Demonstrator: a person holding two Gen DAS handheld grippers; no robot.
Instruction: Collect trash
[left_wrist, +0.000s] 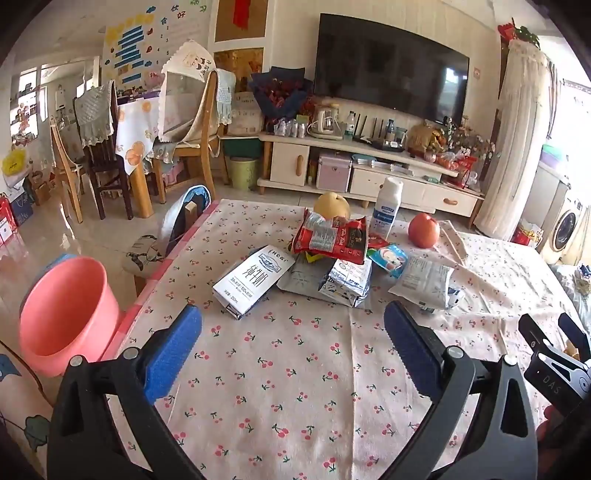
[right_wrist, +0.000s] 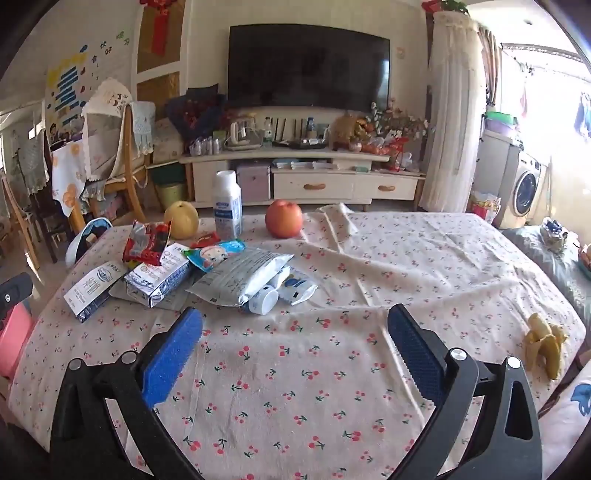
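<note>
A: White milk carton (left_wrist: 255, 280) lies flat on the cherry-print tablecloth (left_wrist: 303, 387), at 11 o'clock from the left gripper (left_wrist: 293, 341). Its long axis runs from 7 o'clock up to 1 o'clock in the left wrist view, with the folded bottom end nearest the gripper.

B: Condition of the tongs?

A: Left gripper: jaws spread wide, nothing between the blue pads. Right gripper (right_wrist: 295, 345): same, wide apart and empty. Both hover over bare cloth.

B: Remaining trash?

A: A crushed silver carton (left_wrist: 349, 282) lies just beside the white one, at 12 o'clock. A red snack wrapper (left_wrist: 332, 236) rests on top of the pile behind it. A white foil pouch (right_wrist: 240, 277) lies at 11 o'clock from the right gripper, long axis from 8 o'clock to 2 o'clock, partly covering a small white bottle (right_wrist: 263, 300). A banana peel (right_wrist: 546, 343) sits at 3 o'clock, near the right table edge.

B: Clearance?

A: Open cloth lies between both grippers and the pile. The left table edge runs close to the white carton; a pink bucket (left_wrist: 62, 314) stands beyond that edge, at 9 o'clock from the left gripper.
</note>
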